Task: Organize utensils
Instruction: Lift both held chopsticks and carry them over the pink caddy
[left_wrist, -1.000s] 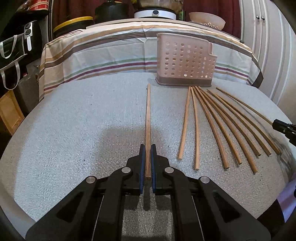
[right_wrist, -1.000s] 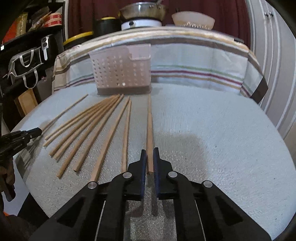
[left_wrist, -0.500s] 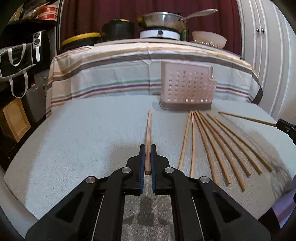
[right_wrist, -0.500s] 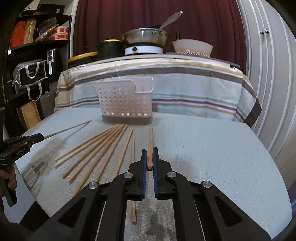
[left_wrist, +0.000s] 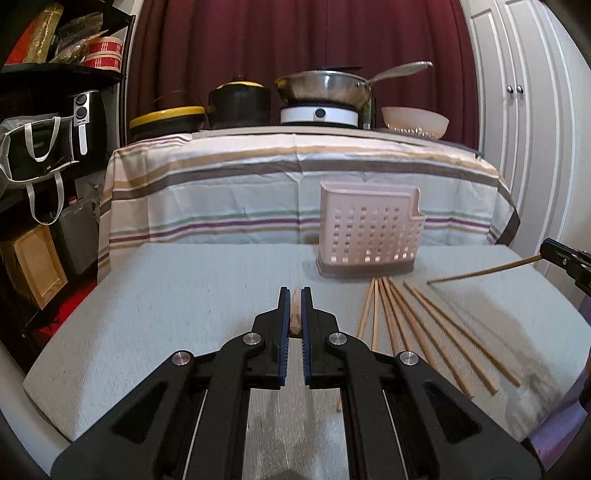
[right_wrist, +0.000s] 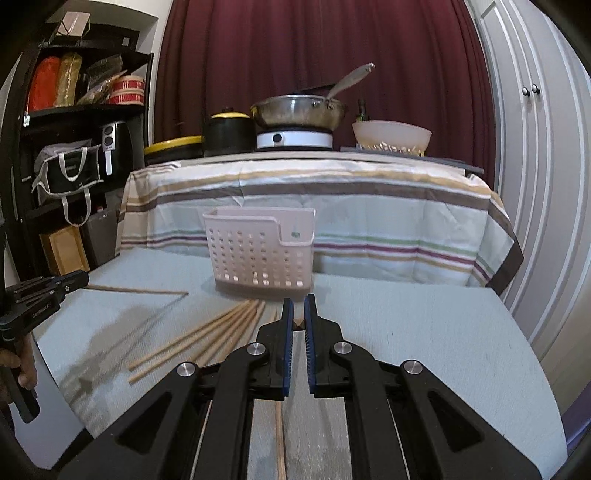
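Observation:
My left gripper (left_wrist: 295, 295) is shut on a wooden chopstick (left_wrist: 296, 312), held off the table and pointing forward. In the right wrist view it (right_wrist: 79, 277) holds its chopstick (right_wrist: 140, 291) level. My right gripper (right_wrist: 299, 301) is shut on another chopstick (right_wrist: 298, 324); from the left wrist view that chopstick (left_wrist: 480, 272) hangs in the air at the right. A pink perforated holder (left_wrist: 369, 236) stands upright at the back of the table, also shown in the right wrist view (right_wrist: 258, 251). Several chopsticks (left_wrist: 424, 328) lie fanned on the grey mat (left_wrist: 166, 314) before it.
Behind the mat is a striped-cloth table (left_wrist: 258, 184) with a pan on a cooker (left_wrist: 325, 88), black pots (left_wrist: 238, 101) and a bowl (left_wrist: 413, 120). Shelves with bags (left_wrist: 37, 147) stand at the left. White cupboard doors (left_wrist: 517, 110) are at the right.
Both grippers have lifted their chopsticks off the mat and risen; the views now look level across the table instead of down at it.

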